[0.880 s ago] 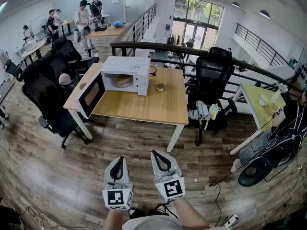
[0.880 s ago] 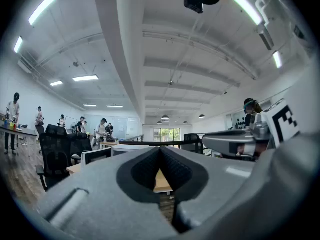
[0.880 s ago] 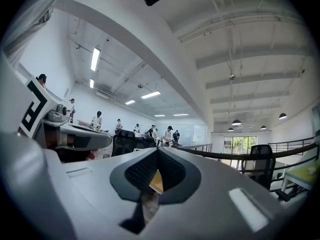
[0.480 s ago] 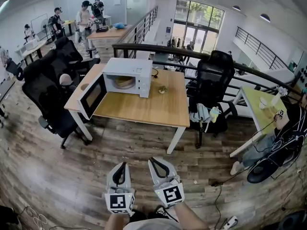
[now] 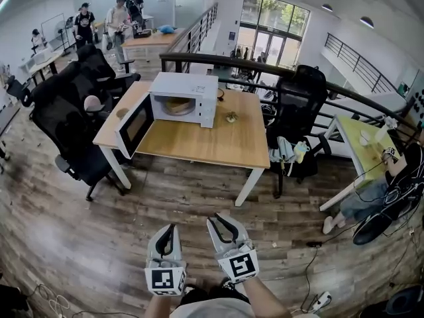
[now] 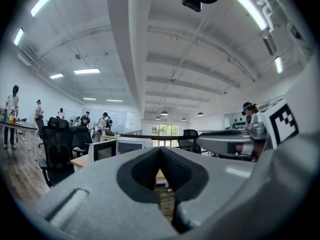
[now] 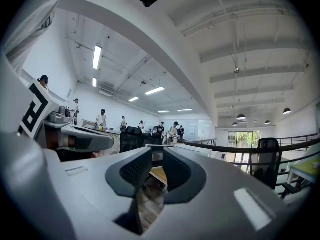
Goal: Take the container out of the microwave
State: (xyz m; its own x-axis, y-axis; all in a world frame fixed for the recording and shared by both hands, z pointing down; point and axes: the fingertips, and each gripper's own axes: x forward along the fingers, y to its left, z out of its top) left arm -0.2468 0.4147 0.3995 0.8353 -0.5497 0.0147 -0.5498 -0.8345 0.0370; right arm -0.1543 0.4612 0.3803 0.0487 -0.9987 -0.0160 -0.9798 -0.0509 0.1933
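We are finding no words, brands or numbers that can be read. We are seeing only black-and-white square markers on the cubes of the left gripper and the right gripper, and a small label on top of the microwave, too small to read.

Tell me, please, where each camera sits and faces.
Head view: on the person's head, looking down at the open microwave on the wooden table; left gripper, right gripper, forearms show.
Left gripper view: on the left gripper, level along shut jaws toward the microwave.
Right gripper view: on the right gripper, level along open, empty jaws.
Shared: each gripper view shows the other gripper.
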